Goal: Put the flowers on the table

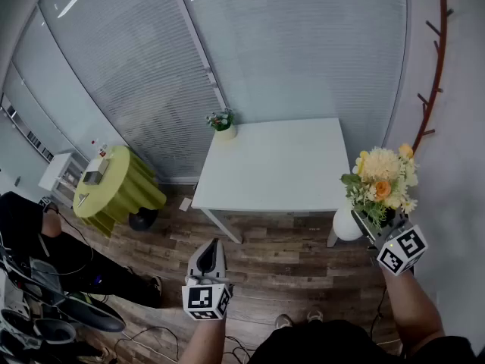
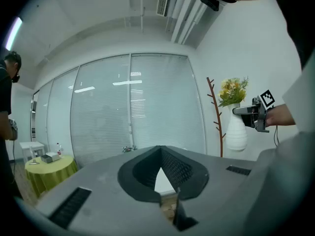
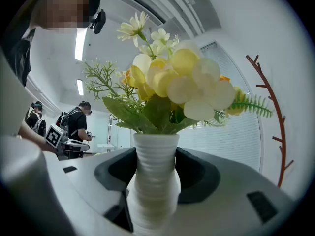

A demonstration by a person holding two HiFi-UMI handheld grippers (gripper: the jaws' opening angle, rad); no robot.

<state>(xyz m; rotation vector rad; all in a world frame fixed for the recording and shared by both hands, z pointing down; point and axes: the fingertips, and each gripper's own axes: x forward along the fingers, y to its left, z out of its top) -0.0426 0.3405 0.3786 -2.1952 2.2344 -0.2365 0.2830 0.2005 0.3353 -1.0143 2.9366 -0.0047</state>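
A white ribbed vase (image 3: 152, 181) of yellow and white flowers (image 3: 172, 80) stands upright between my right gripper's (image 3: 155, 156) jaws, which are shut on its neck. In the head view the flowers (image 1: 383, 177) and vase (image 1: 347, 224) hang at the right, just off the near right corner of the white table (image 1: 273, 165), with the right gripper (image 1: 375, 230) behind them. My left gripper (image 1: 210, 245) is held low over the wooden floor in front of the table, shut and empty. From the left gripper view, its own jaw tips (image 2: 160, 149) meet and the vase (image 2: 236, 132) shows at the right.
A small potted plant (image 1: 222, 123) sits on the table's far left corner. A round table with a yellow-green cloth (image 1: 114, 184) stands at the left, with a person (image 1: 45, 256) and cables near it. A brown coat rack (image 1: 436, 67) stands by the right wall. Glass walls with blinds lie behind.
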